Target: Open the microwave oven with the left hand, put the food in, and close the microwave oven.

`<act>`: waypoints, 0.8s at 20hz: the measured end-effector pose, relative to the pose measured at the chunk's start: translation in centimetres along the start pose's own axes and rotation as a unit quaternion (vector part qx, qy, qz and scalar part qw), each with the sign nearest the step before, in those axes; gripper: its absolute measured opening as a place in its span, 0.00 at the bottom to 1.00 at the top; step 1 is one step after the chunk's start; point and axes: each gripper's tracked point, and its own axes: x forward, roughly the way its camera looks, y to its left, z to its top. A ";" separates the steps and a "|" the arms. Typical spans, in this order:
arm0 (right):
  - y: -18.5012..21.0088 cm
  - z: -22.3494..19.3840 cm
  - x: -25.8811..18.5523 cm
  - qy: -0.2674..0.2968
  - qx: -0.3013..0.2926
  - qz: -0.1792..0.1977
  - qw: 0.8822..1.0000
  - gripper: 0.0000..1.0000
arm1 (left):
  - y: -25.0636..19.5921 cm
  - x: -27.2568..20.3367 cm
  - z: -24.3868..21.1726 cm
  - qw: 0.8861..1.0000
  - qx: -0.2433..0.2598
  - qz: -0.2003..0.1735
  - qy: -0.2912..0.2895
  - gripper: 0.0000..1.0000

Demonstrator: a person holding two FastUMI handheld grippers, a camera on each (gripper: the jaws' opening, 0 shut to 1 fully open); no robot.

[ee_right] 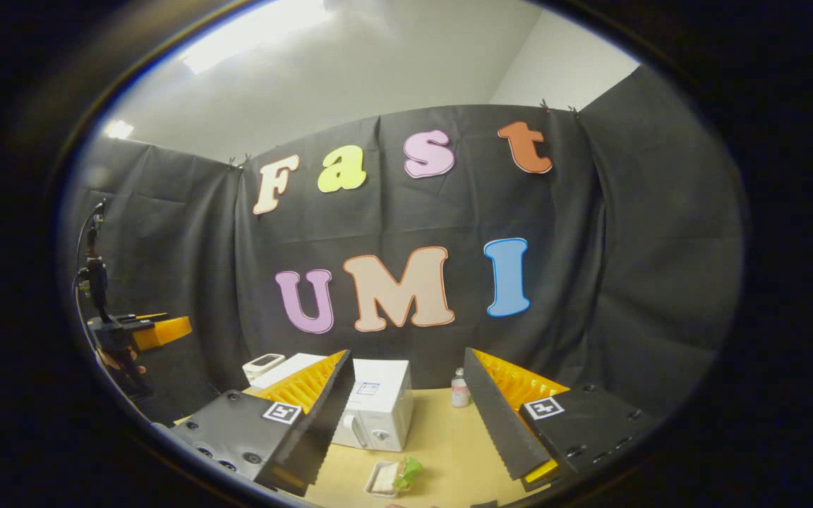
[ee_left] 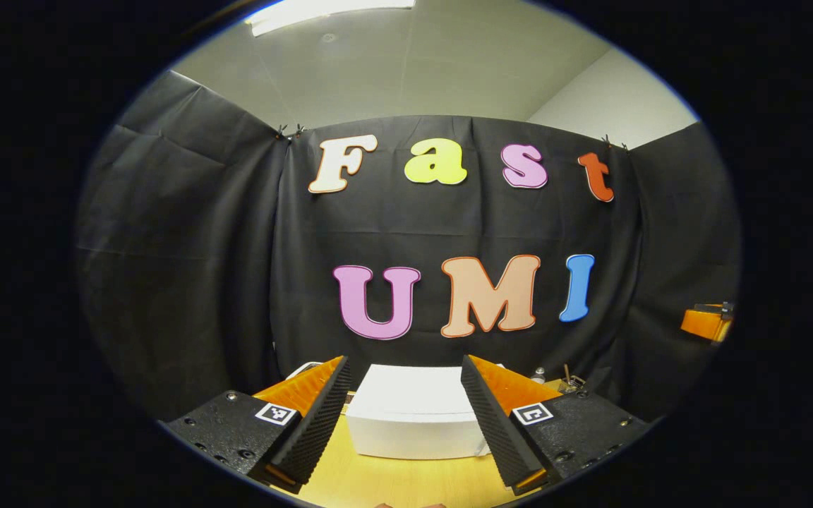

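White microwave oven (ee_right: 378, 406), door closed.

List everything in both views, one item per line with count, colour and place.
microwave oven: one, white, on the table by the back wall, door closed
food tray: one, pale tray holding something white with a green leaf, on the table in front of the microwave oven
bottle: one, small and clear, on the table to the right of the microwave oven in the right gripper view
small white device: one, behind the microwave oven on its left
table: one, light wood
left tool: one, open, empty, facing the microwave oven
right tool: one, open, empty, above the table
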 end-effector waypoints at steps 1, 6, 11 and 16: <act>-0.1 -0.4 0.2 0.004 0.001 0.000 1.000 0.91 | -0.2 0.1 -0.2 1.000 -0.004 -0.003 0.001 0.95; -0.5 -1.5 1.1 0.009 0.002 0.004 1.000 0.91 | -1.6 0.9 -1.5 1.000 -0.009 -0.029 0.003 0.96; -0.3 -2.3 1.5 0.007 0.008 0.008 1.000 0.91 | -2.9 1.5 -6.4 0.998 -0.006 -0.059 0.007 0.99; -0.2 -2.7 1.4 0.004 0.009 0.013 1.000 0.91 | -4.3 1.3 -13.9 0.995 -0.038 -0.093 0.024 0.96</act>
